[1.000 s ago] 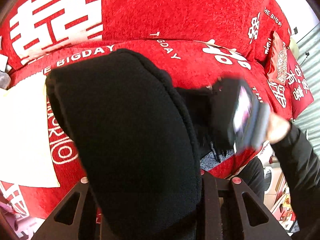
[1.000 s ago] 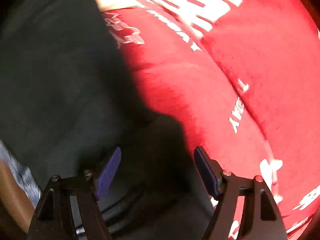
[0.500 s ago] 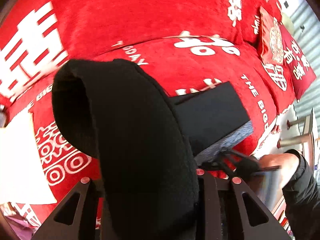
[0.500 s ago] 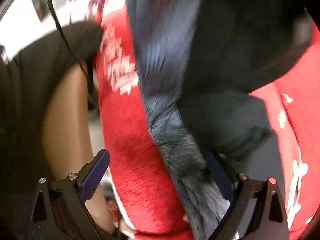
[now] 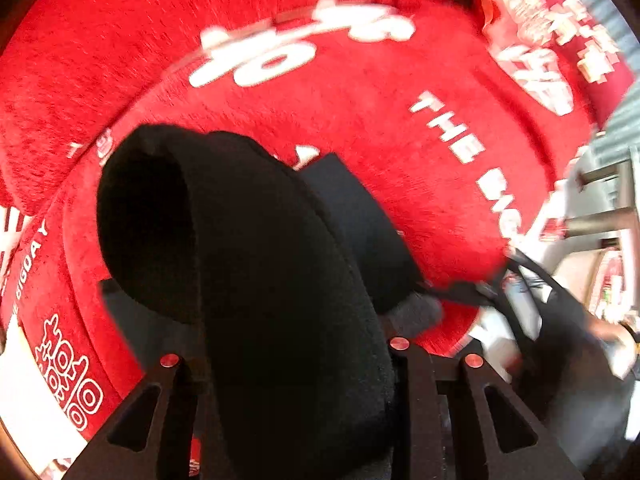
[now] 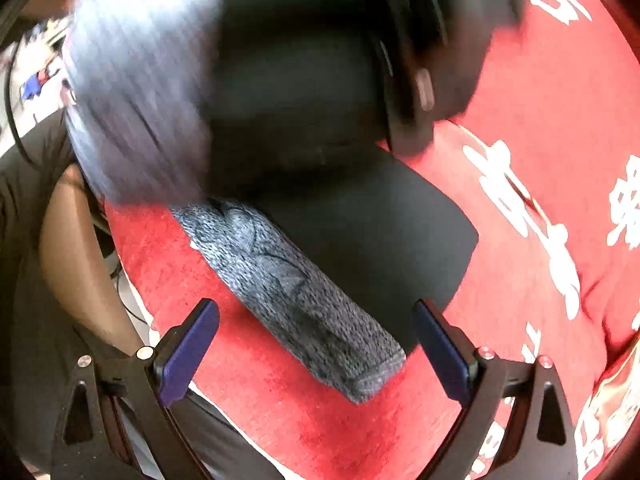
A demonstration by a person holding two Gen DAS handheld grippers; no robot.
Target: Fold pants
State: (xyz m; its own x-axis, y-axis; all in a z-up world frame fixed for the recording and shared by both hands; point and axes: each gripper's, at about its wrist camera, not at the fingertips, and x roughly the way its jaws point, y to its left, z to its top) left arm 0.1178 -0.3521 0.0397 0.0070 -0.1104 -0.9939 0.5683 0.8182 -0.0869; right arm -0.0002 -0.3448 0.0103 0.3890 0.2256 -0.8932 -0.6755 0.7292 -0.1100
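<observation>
We see the black pants [image 5: 280, 280] bunched thickly between the fingers of the left gripper [image 5: 288, 364], whose jaws are just beginning to ease apart though the fabric still fills them. The right gripper [image 6: 316, 344] stands wide and holds nothing; beyond its blue pads [image 6: 188, 352] the folded part, with its grey knit lining [image 6: 296, 292], lies on the red sofa cover [image 6: 520, 280].

PLACE: looks like a home living room to me | SEEN: I'm over a sofa cover [image 5: 360, 128] in red plush, cushion [image 5: 532, 40] alongside, shelves [image 5: 612, 280] beyond
</observation>
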